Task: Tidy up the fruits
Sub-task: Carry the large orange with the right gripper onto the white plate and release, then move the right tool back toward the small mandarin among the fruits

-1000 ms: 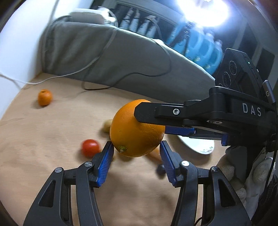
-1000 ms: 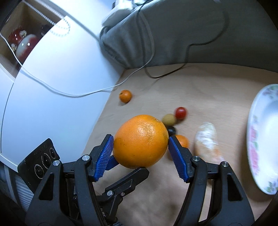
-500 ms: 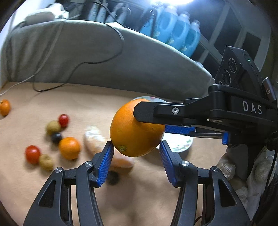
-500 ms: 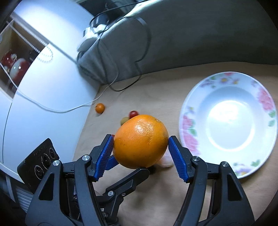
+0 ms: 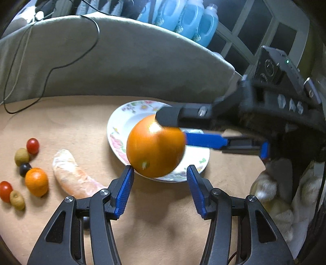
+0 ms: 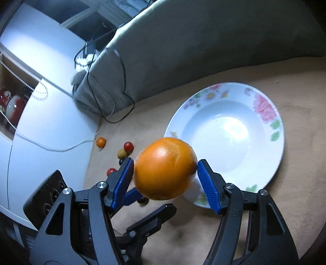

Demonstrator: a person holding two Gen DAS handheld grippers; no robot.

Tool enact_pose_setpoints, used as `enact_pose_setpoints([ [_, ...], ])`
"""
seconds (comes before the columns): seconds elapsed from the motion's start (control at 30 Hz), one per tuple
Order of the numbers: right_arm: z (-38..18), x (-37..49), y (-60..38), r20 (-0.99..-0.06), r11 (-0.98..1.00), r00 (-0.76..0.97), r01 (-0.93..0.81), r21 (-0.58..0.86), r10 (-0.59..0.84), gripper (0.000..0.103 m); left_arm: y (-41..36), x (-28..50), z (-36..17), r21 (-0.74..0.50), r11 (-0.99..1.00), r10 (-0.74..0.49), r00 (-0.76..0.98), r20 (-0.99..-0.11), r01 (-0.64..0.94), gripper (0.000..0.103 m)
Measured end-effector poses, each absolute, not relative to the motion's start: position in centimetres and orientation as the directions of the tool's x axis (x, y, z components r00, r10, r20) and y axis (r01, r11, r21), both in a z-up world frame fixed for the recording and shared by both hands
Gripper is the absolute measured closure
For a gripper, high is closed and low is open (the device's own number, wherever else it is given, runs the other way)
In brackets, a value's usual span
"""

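A tan cloth surface (image 5: pixel 61 122) spreads below a large grey cushion (image 5: pixel 132 67), over which a black cable (image 5: pixel 67 63) and a white cable (image 5: pixel 18 67) trail. Behind the cushion stand blue detergent bottles (image 5: pixel 189 18) beside dark window panes (image 5: pixel 262 26). A white cabinet (image 6: pixel 40 114) flanks the surface.

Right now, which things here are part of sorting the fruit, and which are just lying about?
Part of the job:
- orange, held between the right gripper fingers
- flowered plate
- small fruits on the cloth
- wrapped fruit

Lying about:
- grey cushion
- black cable
- blue bottles
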State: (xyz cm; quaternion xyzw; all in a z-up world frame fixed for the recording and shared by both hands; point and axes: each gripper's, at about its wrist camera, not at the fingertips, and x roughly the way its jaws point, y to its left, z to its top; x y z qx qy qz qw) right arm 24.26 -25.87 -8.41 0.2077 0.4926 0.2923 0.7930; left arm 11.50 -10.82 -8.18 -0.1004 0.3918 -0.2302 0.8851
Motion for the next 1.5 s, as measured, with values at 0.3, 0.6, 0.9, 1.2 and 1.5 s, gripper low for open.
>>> enact_pose_setpoints([
  [0.3, -5.8, 23.8, -26.9, -0.663, 0.808, 0.465, -0.288, 0.514, 0.587, 0.034, -9.7, 10.1, -7.0, -0.327, 0.884, -0.467, 0.621, -0.63, 0.333, 0.051],
  [0.6, -5.4, 22.7, -25.9, -0.673, 0.862, 0.539, -0.34, 0.376, 0.506, 0.018, -8.3, 9.3, -6.8, -0.298, 0.912, -0.41, 0.651, -0.638, 0.283, 0.046],
  [0.9, -4.5, 21.8, -23.7, -0.659, 0.874, 0.585, -0.407, 0.266, 0.473, 0.0, -5.0, 9.2, -7.0, -0.267, 0.942, -0.333, 0.675, -0.659, 0.204, 0.035],
  [1.2, -4.9, 21.9, -21.0, -0.682, 0.856, 0.552, -0.465, 0.226, 0.48, 0.0, -0.5, 8.6, -7.3, -0.245, 0.965, -0.241, 0.701, -0.671, 0.098, 0.035],
  [1.5, -5.4, 21.7, -18.0, -0.699, 0.816, 0.507, -0.544, 0.195, 0.504, 0.0, 3.7, 7.9, -8.0, -0.236, 0.972, -0.173, 0.711, -0.681, 0.01, 0.035],
])
